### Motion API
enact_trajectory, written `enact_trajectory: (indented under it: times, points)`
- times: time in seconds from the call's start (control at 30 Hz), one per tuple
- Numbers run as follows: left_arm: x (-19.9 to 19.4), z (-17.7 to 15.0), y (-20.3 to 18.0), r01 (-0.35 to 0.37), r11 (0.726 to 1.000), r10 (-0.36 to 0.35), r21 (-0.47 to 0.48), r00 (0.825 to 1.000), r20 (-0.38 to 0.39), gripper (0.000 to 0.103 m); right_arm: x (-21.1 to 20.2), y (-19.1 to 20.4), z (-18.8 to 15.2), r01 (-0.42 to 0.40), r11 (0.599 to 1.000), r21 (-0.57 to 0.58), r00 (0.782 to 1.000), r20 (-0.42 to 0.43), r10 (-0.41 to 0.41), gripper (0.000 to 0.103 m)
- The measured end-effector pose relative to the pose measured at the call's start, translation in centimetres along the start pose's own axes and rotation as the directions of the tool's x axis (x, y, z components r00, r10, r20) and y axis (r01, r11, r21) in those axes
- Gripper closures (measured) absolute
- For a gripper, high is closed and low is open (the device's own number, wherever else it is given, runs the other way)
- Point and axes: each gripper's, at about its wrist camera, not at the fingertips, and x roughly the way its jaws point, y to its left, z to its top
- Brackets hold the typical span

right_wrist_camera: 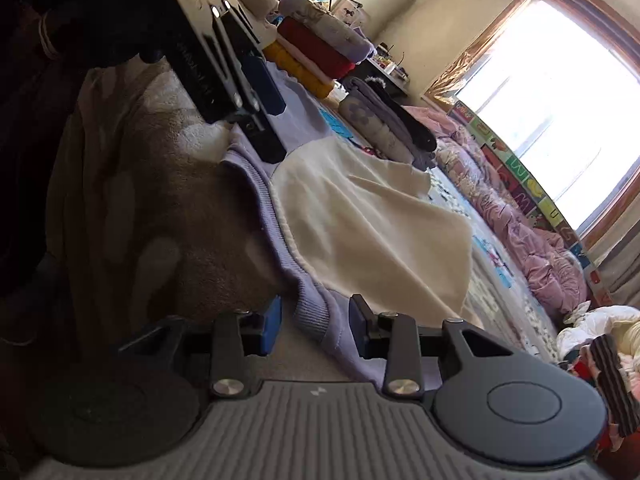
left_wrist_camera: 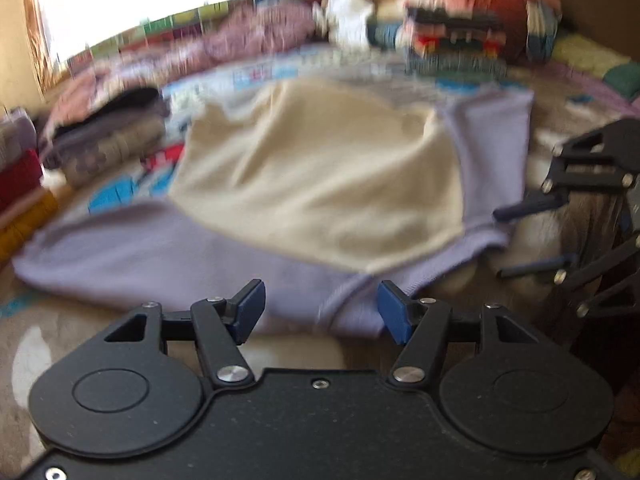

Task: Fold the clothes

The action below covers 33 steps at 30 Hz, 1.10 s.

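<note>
Sweatshirt (left_wrist_camera: 280,184), lavender with a cream panel, lies flat on the bed at twelve o'clock from both grippers, its ribbed hem between the spread, empty fingers of left gripper (left_wrist_camera: 320,310) and right gripper (right_wrist_camera: 314,330).

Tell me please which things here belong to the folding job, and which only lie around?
Job: lilac and cream garment, left gripper, right gripper.

Lying about: folded stack, pink quilt, red and yellow pile, clothes heap.
</note>
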Motion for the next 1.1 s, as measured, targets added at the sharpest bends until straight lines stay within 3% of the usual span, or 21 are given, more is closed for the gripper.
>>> enact_trajectory:
  times: [0.2, 0.3, 0.4, 0.5, 0.57, 0.7, 0.83, 0.97, 1.03, 1.1]
  points:
    - [-0.1, -0.2, 0.2, 0.008, 1.000, -0.009, -0.016, 0.998, -0.054, 0.040, -0.4, -0.3, -0.5, -0.088, 0.995, 0.057, 0.996, -0.023, 0.089, 0.065]
    - [-0.6, 0.4, 0.1, -0.001, 1.000, -0.001, -0.025, 0.998, -0.070, 0.038, -1.6, -1.2, -0.6, -0.097, 0.990, 0.104, 0.995, 0.028, 0.095, 0.065]
    - [-1.2, 1.5, 0.2, -0.010, 0.998, 0.005, -0.056, 0.997, -0.074, 0.030, -2.5, -3.5, -1.0, -0.092, 0.971, 0.219, 0.993, 0.095, 0.073, 0.061]
    - [-1.4, 3.4, 0.7, 0.016, 0.990, -0.025, -0.142, 0.998, -0.059, 0.019, -2.7, -7.4, -1.8, -0.094, 0.907, 0.412, 0.987, 0.157, 0.030, 0.060]
    - [-1.4, 4.8, 1.3, 0.054, 0.971, -0.065, -0.234, 0.997, -0.043, 0.015, -2.5, -10.0, -2.6, -0.098, 0.839, 0.535, 0.983, 0.184, -0.003, 0.060]
    - [-1.2, 8.0, 2.2, 0.111, 0.912, -0.114, -0.395, 0.993, 0.015, 0.002, -1.8, -14.5, -4.5, -0.131, 0.682, 0.719, 0.969, 0.238, -0.064, 0.060]
    - [-0.2, 11.3, 3.5, 0.158, 0.838, -0.151, -0.523, 0.987, 0.056, 0.001, 0.9, -18.5, -5.8, -0.118, 0.547, 0.829, 0.965, 0.226, -0.133, 0.060]
    - [1.7, 14.4, 5.9, 0.094, 0.800, -0.052, -0.592, 0.995, 0.087, 0.001, 4.5, -21.7, -6.4, -0.088, 0.469, 0.879, 0.970, 0.182, -0.159, 0.060]
    - [2.6, 15.5, 7.1, 0.057, 0.778, 0.021, -0.626, 0.993, 0.117, 0.001, 6.4, -23.1, -6.2, -0.062, 0.456, 0.888, 0.978, 0.145, -0.150, 0.060]
    - [3.6, 16.4, 8.1, 0.032, 0.777, 0.073, -0.629, 0.987, 0.141, 0.002, 8.4, -24.5, -6.0, -0.044, 0.450, 0.892, 0.984, 0.117, -0.135, 0.060]
